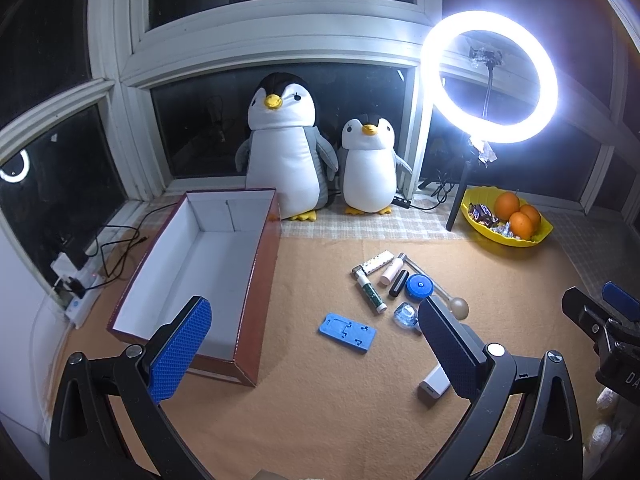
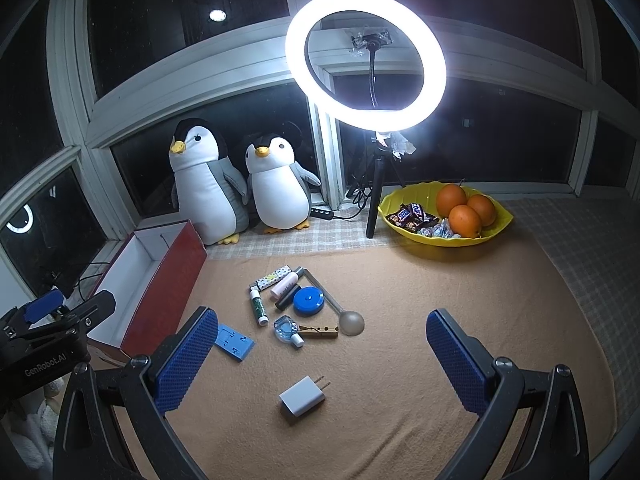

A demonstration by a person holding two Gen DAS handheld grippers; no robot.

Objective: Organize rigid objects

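A red box (image 1: pixel 264 264) with a white inside stands open at the left, seen also as the red box (image 2: pixel 160 292). On the tan cloth lie a blue phone stand (image 1: pixel 347 332), a white charger plug (image 2: pixel 302 396), a green-white tube (image 2: pixel 258 306), a blue round tape measure (image 2: pixel 308 300), a spoon (image 2: pixel 351 323), a clothespin (image 2: pixel 320 332) and a clear blue bottle (image 2: pixel 286 328). My left gripper (image 1: pixel 316 308) hovers open above the box's near corner and the phone stand. Over the plug, my right gripper (image 2: pixel 320 316) is open and holds nothing.
Two plush penguins (image 1: pixel 280 148) sit by the window behind the box. A lit ring light (image 2: pixel 366 60) on a tripod stands beside a yellow bowl (image 2: pixel 400 226) of oranges and sweets. Cables and a power strip (image 1: pixel 80 304) lie left of the box.
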